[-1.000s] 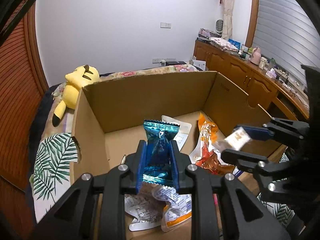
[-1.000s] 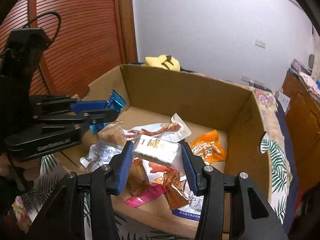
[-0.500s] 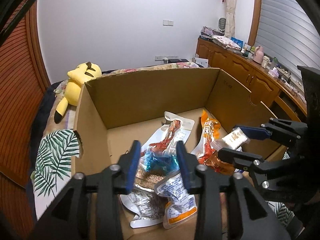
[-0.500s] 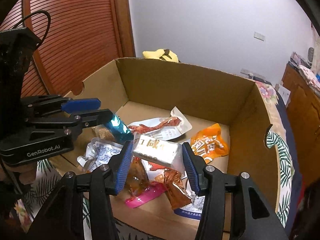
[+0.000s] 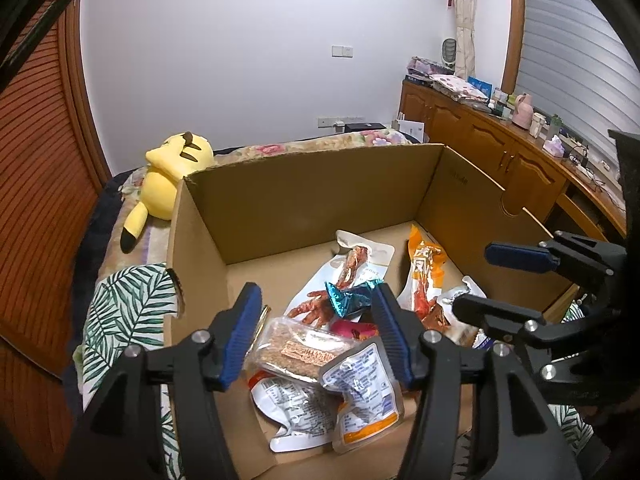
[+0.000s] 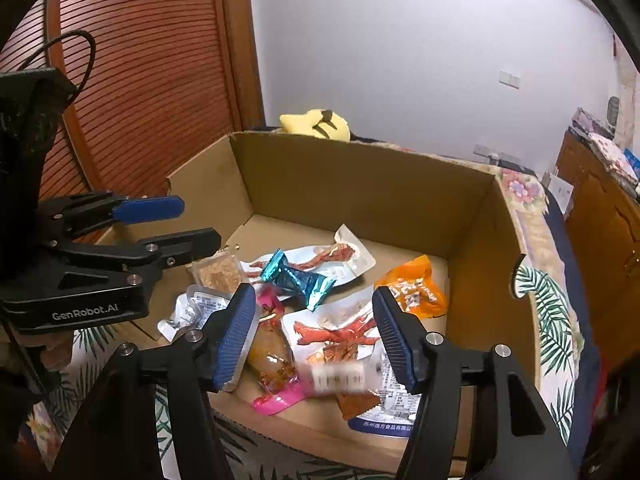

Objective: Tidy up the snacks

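Both grippers hang over the cardboard box [image 6: 472, 216], jaws opening and empty. The small white packet [image 6: 340, 376], blurred, lies crosswise just below the right gripper [image 6: 316, 340]; the blue foil snack [image 5: 348, 298] lies in the box beyond the left gripper [image 5: 316, 332].

Two close downward views, shared cardboard box [image 5: 312, 200]

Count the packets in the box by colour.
Blue: 1
Orange: 1
Pink: 1
White, red print: 2
Clear: 1
Silver: 2
White, blurred: 1
Total: 9 visible; overlaps may hide more.
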`<state>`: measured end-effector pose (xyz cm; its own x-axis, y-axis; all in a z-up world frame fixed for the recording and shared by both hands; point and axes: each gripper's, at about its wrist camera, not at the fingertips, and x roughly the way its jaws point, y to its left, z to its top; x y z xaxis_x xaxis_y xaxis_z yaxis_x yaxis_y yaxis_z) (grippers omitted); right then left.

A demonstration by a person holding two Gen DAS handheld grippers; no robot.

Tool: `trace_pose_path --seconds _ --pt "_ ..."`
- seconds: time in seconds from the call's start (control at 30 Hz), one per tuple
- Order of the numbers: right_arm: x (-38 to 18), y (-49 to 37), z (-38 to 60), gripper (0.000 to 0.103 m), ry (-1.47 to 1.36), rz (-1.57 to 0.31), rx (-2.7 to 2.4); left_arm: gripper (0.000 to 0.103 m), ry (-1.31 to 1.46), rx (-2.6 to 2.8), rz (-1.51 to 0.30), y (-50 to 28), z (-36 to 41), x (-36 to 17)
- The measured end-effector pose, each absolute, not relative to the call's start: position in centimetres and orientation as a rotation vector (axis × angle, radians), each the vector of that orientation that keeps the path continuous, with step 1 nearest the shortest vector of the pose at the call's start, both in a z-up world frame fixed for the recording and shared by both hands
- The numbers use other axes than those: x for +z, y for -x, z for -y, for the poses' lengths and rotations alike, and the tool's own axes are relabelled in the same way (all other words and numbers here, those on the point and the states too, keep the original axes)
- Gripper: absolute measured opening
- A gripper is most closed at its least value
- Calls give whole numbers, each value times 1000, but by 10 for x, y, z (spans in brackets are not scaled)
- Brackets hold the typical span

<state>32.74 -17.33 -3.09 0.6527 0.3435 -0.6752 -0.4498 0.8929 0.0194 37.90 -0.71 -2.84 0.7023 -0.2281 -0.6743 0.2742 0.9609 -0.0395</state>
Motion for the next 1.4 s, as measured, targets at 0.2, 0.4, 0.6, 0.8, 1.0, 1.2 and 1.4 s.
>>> trace_pose_path --seconds 0.2,0.4,0.6,0.8,1.0,1.2,1.4 --pt "-19 -314 177 62 124 -681 453 61 -62 -261 -721 -365 4 -18" --pt "0 -298 173 62 114 -638 451 81 -70 -229 -658 -346 -1 4" --pt "24 -272 176 76 122 -561 415 82 -61 -191 -606 -327 -6 22" --pt "40 -243 186 96 91 -498 377 97 -61 -158 -490 -289 -8 42" --pt "49 -221 192 103 76 -484 351 103 -78 -146 -424 -255 -5 60" --pt "54 -195 195 103 76 -468 329 103 -61 -127 -406 -222 -4 74" --pt "58 -165 198 103 71 -448 297 103 -54 -103 -406 -189 -2 79"
